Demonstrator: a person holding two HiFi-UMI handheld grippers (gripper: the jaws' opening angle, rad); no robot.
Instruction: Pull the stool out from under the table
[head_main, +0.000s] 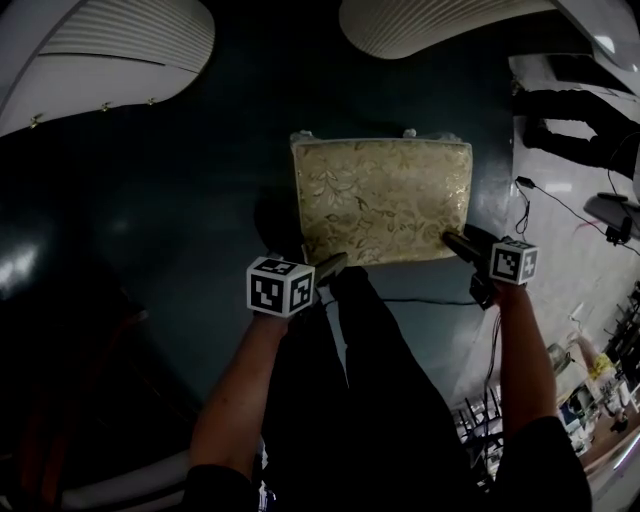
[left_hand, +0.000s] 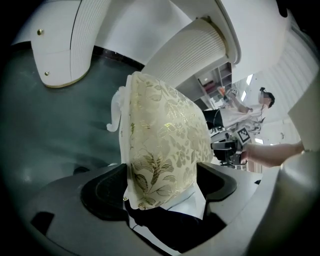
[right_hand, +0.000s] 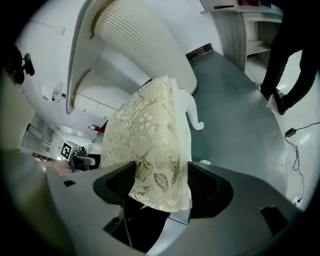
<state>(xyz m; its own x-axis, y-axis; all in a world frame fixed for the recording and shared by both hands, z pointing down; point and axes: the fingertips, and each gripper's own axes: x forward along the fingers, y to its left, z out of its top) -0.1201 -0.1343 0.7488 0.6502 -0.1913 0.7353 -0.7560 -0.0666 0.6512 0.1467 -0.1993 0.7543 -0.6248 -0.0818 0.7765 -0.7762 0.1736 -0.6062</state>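
The stool (head_main: 385, 195) has a cream cushion with a gold leaf pattern and stands on the dark teal floor, out in front of the white ribbed table (head_main: 440, 25). My left gripper (head_main: 335, 265) is at its near left corner and my right gripper (head_main: 452, 241) at its near right corner. In the left gripper view the cushion edge (left_hand: 160, 135) fills the gap of the left gripper (left_hand: 162, 182), with both jaws against it. The right gripper (right_hand: 160, 187) clamps the cushion edge (right_hand: 145, 135) the same way. White curved stool legs (left_hand: 116, 112) (right_hand: 195, 112) show below the cushion.
A second white ribbed furniture piece (head_main: 110, 50) curves in at the upper left. A person in black (head_main: 575, 120) stands on the pale floor to the right, near a thin black cable (head_main: 540, 200). The holder's own dark legs (head_main: 370, 380) are just behind the stool.
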